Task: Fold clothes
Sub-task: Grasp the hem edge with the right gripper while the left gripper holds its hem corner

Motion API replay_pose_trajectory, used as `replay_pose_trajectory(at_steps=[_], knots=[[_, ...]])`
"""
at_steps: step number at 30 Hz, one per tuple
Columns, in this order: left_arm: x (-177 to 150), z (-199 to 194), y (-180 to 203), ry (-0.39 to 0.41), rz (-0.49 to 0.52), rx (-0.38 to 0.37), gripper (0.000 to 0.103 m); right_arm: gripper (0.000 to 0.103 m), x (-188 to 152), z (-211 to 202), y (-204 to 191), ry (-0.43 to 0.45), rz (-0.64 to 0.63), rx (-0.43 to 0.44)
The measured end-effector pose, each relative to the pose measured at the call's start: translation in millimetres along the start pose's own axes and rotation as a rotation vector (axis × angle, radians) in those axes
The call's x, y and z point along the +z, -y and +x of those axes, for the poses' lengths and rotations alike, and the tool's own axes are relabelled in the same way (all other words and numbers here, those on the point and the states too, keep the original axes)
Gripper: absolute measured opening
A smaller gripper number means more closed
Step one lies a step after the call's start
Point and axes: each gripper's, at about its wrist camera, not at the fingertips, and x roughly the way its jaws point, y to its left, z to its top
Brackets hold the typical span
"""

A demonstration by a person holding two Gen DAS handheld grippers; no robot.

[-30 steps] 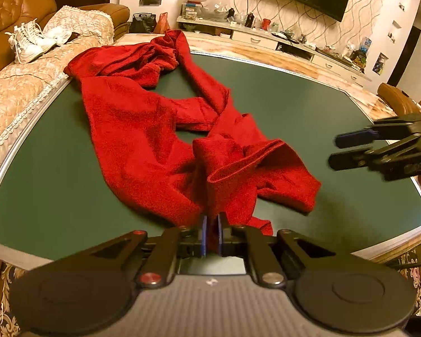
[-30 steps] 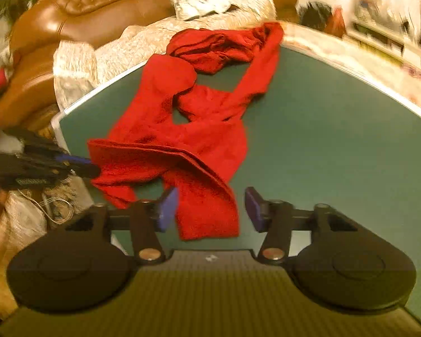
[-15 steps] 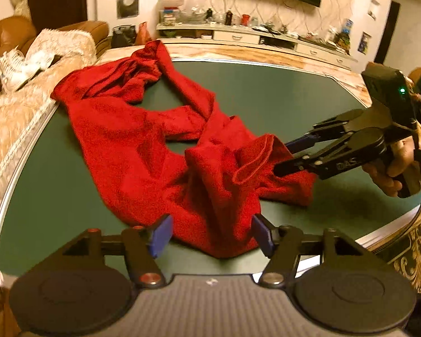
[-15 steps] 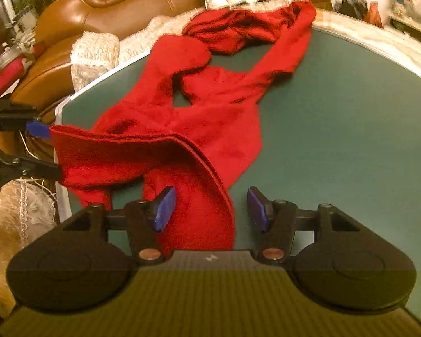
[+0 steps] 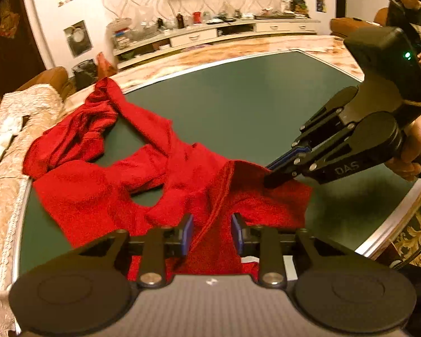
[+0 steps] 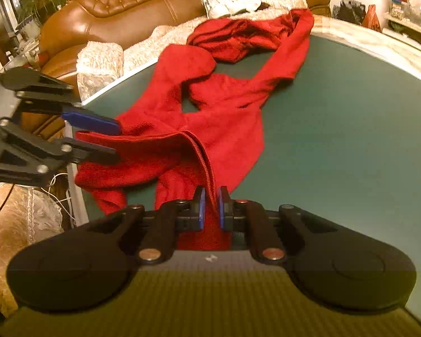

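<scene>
A crumpled red garment (image 5: pixel 103 193) lies on the green table (image 5: pixel 238 106); it also shows in the right wrist view (image 6: pixel 224 129). My left gripper (image 5: pixel 212 234) is open, its jaws on either side of the garment's raised ribbed hem. It appears in the right wrist view (image 6: pixel 116 140) at the left, jaws apart around the hem's other end. My right gripper (image 6: pixel 211 206) is shut on the ribbed hem (image 6: pixel 207 171). In the left wrist view the right gripper (image 5: pixel 272 172) pinches the cloth and holds it lifted.
A brown leather sofa (image 6: pixel 132 8) with a cream cover stands beyond the table's far left edge. A person (image 5: pixel 409 2) sits at the back right. A shelf unit (image 5: pixel 210 32) with clutter lines the wall. The table's rim (image 5: pixel 393 219) is near on the right.
My right gripper has closed on the hem and lifted it. My left gripper, shut on the cloth a second ago, opened and now straddles the hem with narrower jaws.
</scene>
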Motion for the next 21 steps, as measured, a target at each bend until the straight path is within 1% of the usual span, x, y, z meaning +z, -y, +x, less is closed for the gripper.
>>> replay_pose_trajectory(at_steps=[2, 3, 4, 7, 8, 9, 10, 11, 12, 13, 15, 18, 19, 21], knots=[[-3, 3, -1, -0.015, -0.006, -0.012, 0.025, 0.008, -1, -7, -1, 0.011, 0.001, 0.004], [-5, 3, -3, -0.019, -0.018, -0.012, 0.012, 0.008, -1, -10, -1, 0.013, 0.002, 0.005], [-8, 3, -6, -0.023, -0.031, -0.01, 0.008, 0.008, -1, -11, -1, 0.013, 0.0, 0.007], [-16, 2, -15, -0.031, -0.07, -0.01, 0.006, 0.008, -3, -11, -2, 0.012, -0.012, 0.002], [-18, 0, -18, -0.03, -0.082, -0.014, 0.006, 0.012, -3, -10, -2, 0.018, -0.008, -0.007], [-20, -2, -21, -0.029, -0.094, -0.019, 0.006, 0.021, -3, -9, -2, 0.025, -0.004, -0.017], [-21, -3, -23, -0.03, -0.099, -0.016, 0.006, 0.033, -2, -9, -2, 0.041, -0.007, -0.03], [-22, -5, -25, -0.032, -0.102, -0.011, 0.006, 0.04, -1, -8, -1, 0.057, -0.009, -0.042], [-23, -7, -27, -0.034, -0.105, -0.006, 0.006, 0.052, 0, -7, -1, 0.071, -0.011, -0.053], [-24, -9, -29, -0.036, -0.108, -0.001, 0.006, 0.058, 1, -5, 0, 0.071, -0.012, -0.036], [-25, -12, -32, -0.036, -0.115, 0.001, 0.006, 0.059, 4, -1, 1, 0.069, -0.016, -0.001], [-27, -14, -37, -0.039, -0.132, 0.001, 0.006, 0.059, 6, 10, -5, 0.04, -0.044, 0.064], [-28, -14, -38, -0.041, -0.137, 0.001, 0.006, 0.059, 6, 15, -9, 0.027, -0.057, 0.076], [-29, -13, -41, -0.044, -0.145, 0.0, 0.006, 0.059, 7, 26, -18, -0.01, -0.101, 0.064]])
